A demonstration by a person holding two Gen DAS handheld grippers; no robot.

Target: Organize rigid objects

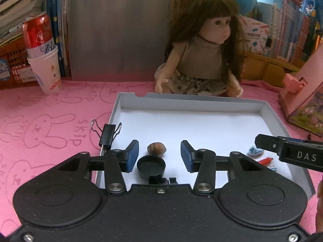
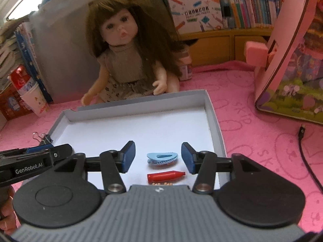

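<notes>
Two grippers hung over the shallow grey box on the pink cloth, and both stood with fingers spread, pressing on nothing.

From the left wrist: the left gripper was wide apart over the near left part of the box floor. Between its blue pads lay a brown nut and, just nearer the camera, a small round black lid. Neither pad touched either one. A black binder clip was on the box's left wall, near the front corner. Over by the right wall lay a blue hair clip and a red crayon, partly hidden behind the other gripper's finger. Past the far edge sat a doll; at the cloth's far left, a red can stood in a stack of white paper cups.

From the right wrist: the right gripper was open as well, over the near right corner of the box. The blue hair clip lay flat between its pads, clear of both, with the red crayon just nearer on the floor, tip toward the right wall. The left gripper's finger came in from the left edge. The binder clip showed at the box's left wall. A black cable ran across the cloth to the right, and the doll sat at the box's far edge.
</notes>
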